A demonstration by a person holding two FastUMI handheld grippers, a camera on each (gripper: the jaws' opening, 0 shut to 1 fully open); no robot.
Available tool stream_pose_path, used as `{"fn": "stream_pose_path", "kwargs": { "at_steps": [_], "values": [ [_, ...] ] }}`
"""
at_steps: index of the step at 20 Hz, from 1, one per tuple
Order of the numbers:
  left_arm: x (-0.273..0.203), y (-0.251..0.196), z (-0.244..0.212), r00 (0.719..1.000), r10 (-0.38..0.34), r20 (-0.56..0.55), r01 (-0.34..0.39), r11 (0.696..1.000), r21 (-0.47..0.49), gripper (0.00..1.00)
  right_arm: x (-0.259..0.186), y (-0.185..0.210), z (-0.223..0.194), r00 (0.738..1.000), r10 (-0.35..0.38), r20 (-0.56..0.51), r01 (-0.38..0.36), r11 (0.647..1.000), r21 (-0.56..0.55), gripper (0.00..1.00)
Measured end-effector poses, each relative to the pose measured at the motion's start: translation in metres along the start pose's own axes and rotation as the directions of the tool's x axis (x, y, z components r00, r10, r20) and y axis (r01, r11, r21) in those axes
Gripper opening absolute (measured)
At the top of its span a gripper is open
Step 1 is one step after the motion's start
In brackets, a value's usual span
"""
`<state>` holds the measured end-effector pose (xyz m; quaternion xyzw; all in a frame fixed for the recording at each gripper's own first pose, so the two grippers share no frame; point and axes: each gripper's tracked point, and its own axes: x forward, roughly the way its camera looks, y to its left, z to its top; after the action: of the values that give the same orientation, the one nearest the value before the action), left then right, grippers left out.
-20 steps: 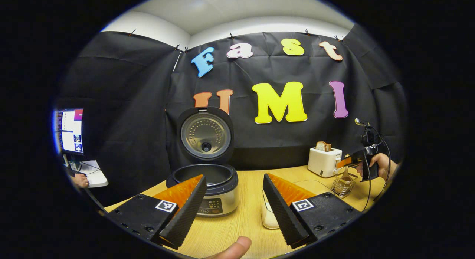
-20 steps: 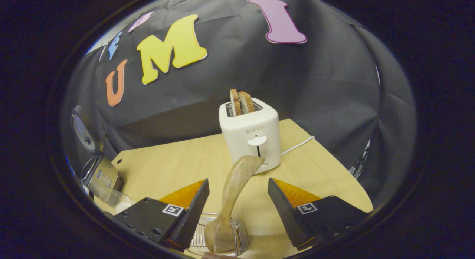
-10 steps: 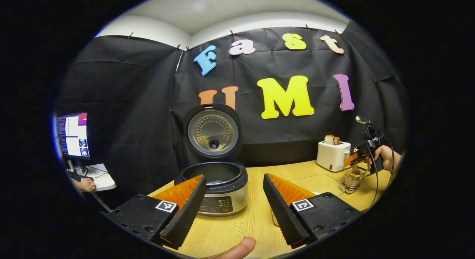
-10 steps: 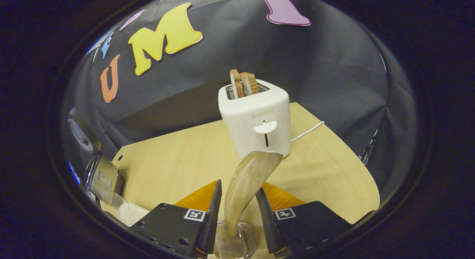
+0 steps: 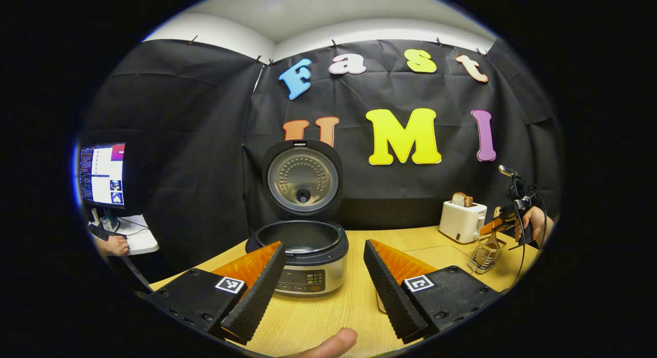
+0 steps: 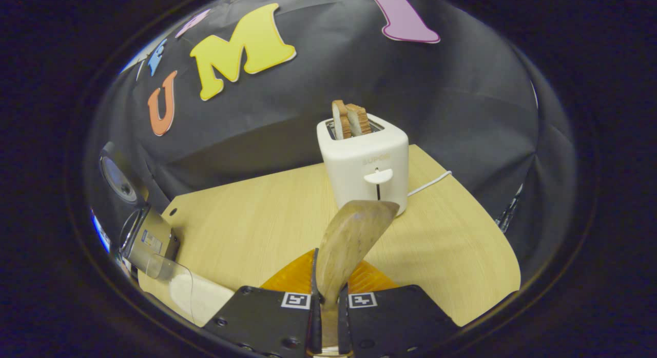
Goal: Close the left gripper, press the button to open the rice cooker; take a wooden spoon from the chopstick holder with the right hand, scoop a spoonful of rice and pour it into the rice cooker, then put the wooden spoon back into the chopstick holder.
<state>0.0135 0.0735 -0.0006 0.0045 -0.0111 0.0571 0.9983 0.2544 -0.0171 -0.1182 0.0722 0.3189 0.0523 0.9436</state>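
Note:
The rice cooker (image 5: 303, 253) stands with its lid (image 5: 304, 179) raised and its dark inner pot bare. My left gripper (image 5: 323, 278) hovers open in front of it, holding nothing. At the far right of the left gripper view, a hand holds my right gripper (image 5: 497, 225) just above the wire chopstick holder (image 5: 484, 254). In the right gripper view, my right gripper (image 6: 328, 296) is shut on the wooden spoon (image 6: 354, 235), whose broad end sticks up ahead of the fingers. The clear rice container (image 6: 187, 291) lies at the lower left, next to the rice cooker (image 6: 146, 237).
A white toaster (image 6: 364, 163) with two bread slices stands behind the spoon, its cord trailing right; the toaster (image 5: 462, 222) sits beside the chopstick holder. A monitor (image 5: 101, 174) stands beyond the wooden table (image 5: 328, 317) at far left. A thumb (image 5: 328, 343) shows at the bottom edge.
My right gripper's fingers have come together from wide open onto the wooden spoon. The left gripper has stayed open and shifted slightly, with the cooker now a little farther right.

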Motion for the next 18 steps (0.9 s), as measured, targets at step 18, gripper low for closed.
{"fn": "stream_pose_path", "kwargs": {
  "at_steps": [18],
  "values": [
    [-0.020, 0.007, 0.021, 0.997, -0.058, 0.042, 0.059, 0.998, -0.018, 0.96, -0.127, 0.113, 0.067, 0.960, -0.025, 0.280, 0.111, 0.948, -0.297, 0.06]
  ]
}}
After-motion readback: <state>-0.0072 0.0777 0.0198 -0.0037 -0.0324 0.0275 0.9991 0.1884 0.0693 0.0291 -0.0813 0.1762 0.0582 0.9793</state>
